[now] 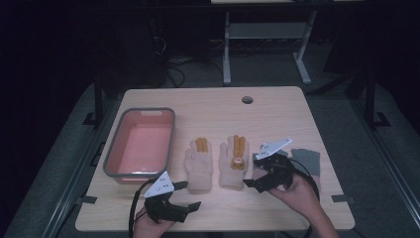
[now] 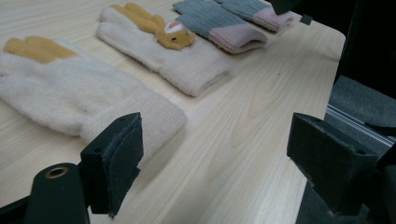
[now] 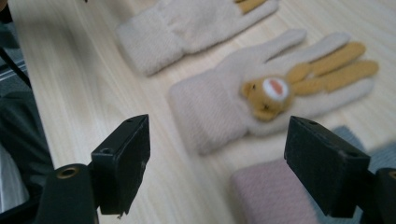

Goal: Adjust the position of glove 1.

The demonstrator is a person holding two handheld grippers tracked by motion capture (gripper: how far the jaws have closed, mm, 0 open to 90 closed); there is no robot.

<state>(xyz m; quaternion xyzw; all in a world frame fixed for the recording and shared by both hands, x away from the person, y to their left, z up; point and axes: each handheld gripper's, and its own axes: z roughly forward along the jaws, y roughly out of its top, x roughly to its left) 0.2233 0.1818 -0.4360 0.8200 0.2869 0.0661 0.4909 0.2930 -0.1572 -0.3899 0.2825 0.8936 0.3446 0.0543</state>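
Observation:
Two cream knitted gloves lie side by side, palms down, in the middle of the table. The left glove point(image 1: 199, 166) point(image 2: 65, 93) point(image 3: 187, 23) has orange fingertips. The right glove point(image 1: 234, 166) point(image 2: 159, 51) point(image 3: 224, 102) carries a small bear face and orange fingers. A grey glove pair with pink cuffs point(image 1: 307, 161) point(image 2: 224, 23) point(image 3: 266, 196) lies to their right. My left gripper point(image 1: 190, 195) point(image 2: 219, 163) is open near the table's front edge, just in front of the left glove's cuff. My right gripper point(image 1: 251, 171) point(image 3: 219, 163) is open beside the bear glove's cuff, over the grey pair.
A pink basin with a grey rim point(image 1: 171, 141) stands at the table's left. A round cable hole point(image 1: 247, 99) sits near the far edge. Bare wood lies along the table's front point(image 1: 237, 213) and back.

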